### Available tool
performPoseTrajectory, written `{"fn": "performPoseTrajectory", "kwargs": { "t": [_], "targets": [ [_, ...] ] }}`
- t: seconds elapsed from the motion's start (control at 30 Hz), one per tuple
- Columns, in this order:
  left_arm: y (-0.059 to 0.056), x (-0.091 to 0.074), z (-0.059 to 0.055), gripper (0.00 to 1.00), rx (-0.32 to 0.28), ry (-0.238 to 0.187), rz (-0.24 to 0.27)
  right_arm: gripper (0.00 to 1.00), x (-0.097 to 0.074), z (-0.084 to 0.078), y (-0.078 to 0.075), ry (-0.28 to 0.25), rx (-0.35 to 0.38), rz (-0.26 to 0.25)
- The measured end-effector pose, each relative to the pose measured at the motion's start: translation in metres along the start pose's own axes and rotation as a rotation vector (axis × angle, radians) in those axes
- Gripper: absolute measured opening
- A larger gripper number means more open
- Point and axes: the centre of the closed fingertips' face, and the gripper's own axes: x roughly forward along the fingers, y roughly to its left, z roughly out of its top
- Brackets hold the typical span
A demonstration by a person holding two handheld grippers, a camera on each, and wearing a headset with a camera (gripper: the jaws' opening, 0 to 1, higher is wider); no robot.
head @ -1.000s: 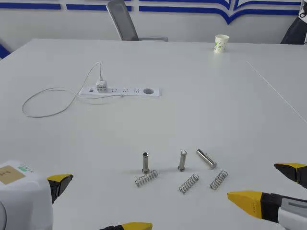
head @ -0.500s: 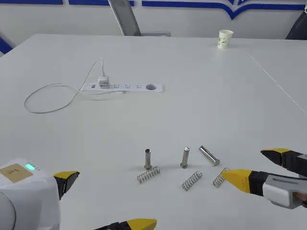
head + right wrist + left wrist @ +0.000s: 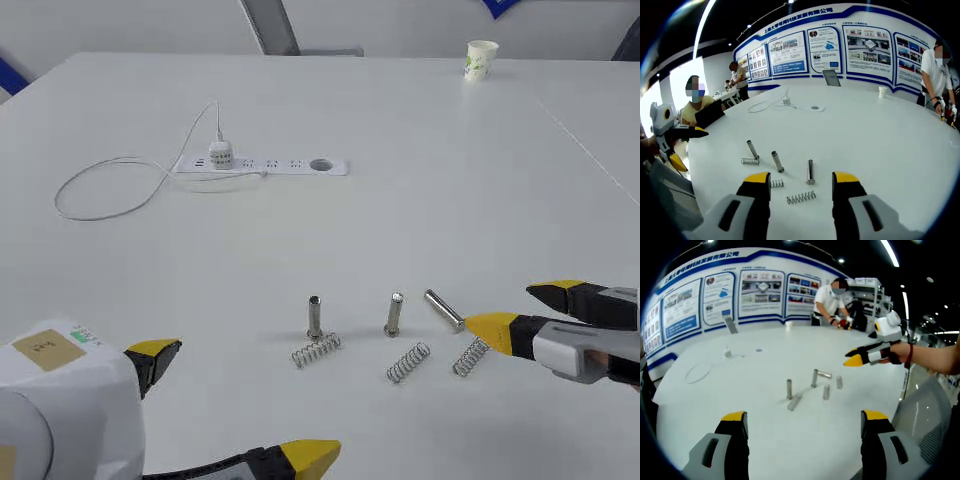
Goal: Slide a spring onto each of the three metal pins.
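Right gripper (image 3: 520, 312) moved in toward rightmost spring (image 3: 470, 356), jaws parted, empty, fallen pin (image 3: 444, 310) beside its tip, left pin (image 3: 315, 316) and middle pin (image 3: 394, 313) upright, left gripper (image 3: 232, 402) jaws parted, empty

The right tool (image 3: 499, 305) has moved up beside the rightmost spring (image 3: 470, 356).

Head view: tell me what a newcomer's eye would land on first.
Three metal pins on the table draw the eye: two upright, one lying flat, with three loose springs just in front. The open right gripper hovers beside the lying pin, and a white power strip sits farther back.
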Motion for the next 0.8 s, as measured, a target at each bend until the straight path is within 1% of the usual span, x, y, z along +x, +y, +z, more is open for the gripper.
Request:
{"fn": "performPoseTrajectory", "kwargs": {
  "t": [0.07,0.17,0.27,0.33,0.47,0.8],
  "targets": [
    [0.0,0.001,-0.001,0.95,0.002,0.005,-0.001,0.48,0.005,-0.001,-0.002,0.012,-0.013,0.002],
    [0.0,0.002,-0.002,0.94,0.005,0.005,-0.001,0.45,0.012,-0.001,-0.004,0.016,-0.006,0.008],
    [0.0,0.003,-0.002,0.93,0.006,0.007,-0.003,0.41,0.019,-0.002,-0.007,0.037,-0.039,-0.004],
    [-0.001,0.004,-0.001,0.93,0.009,0.005,-0.005,0.37,0.023,-0.003,-0.007,0.04,-0.039,0.0],
    [-0.002,0.005,0.001,0.93,0.018,-0.003,-0.011,0.36,0.033,-0.005,-0.01,0.059,-0.037,0.004],
    [-0.005,0.01,-0.003,0.91,0.019,0.0,-0.026,0.31,0.053,-0.01,-0.016,0.087,-0.036,0.009]
  ]
}}
